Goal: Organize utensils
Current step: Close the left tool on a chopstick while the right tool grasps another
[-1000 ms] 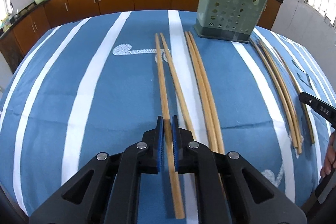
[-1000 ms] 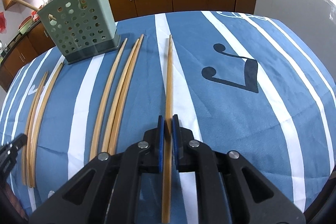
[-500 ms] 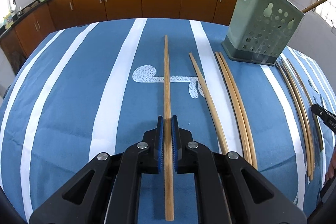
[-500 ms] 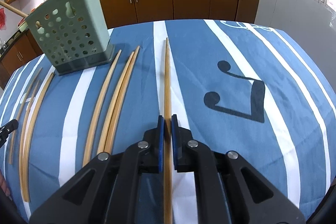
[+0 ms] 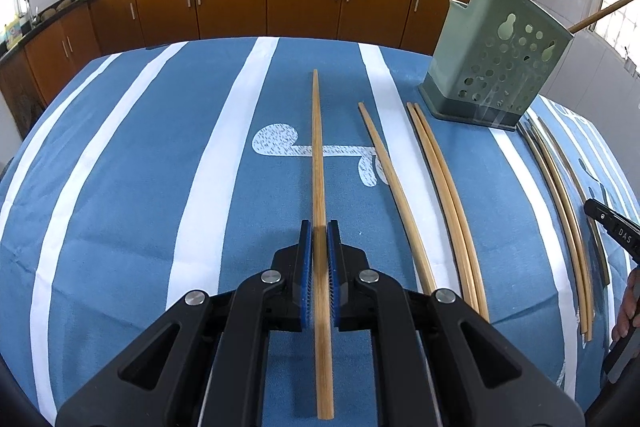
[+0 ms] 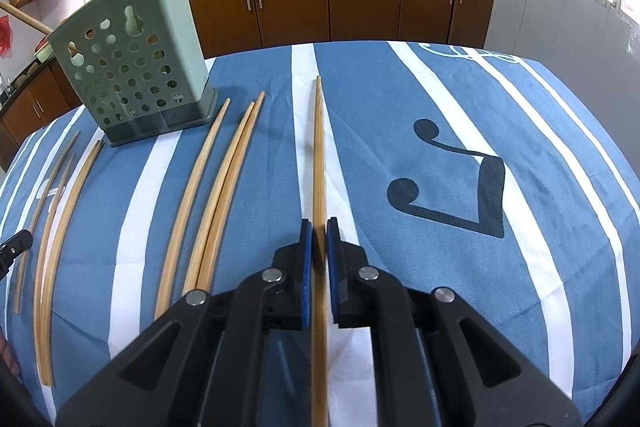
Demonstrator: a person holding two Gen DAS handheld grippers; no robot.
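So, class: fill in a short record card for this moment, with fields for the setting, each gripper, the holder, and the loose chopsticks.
setting: table under a blue and white striped cloth, kitchen cabinets behind
left gripper: shut on a chopstick
right gripper: shut on another chopstick
holder: green, perforated, upright on the cloth, two sticks poking out of the top
loose chopsticks: several lying on the cloth between the two grippers, in front of the holder
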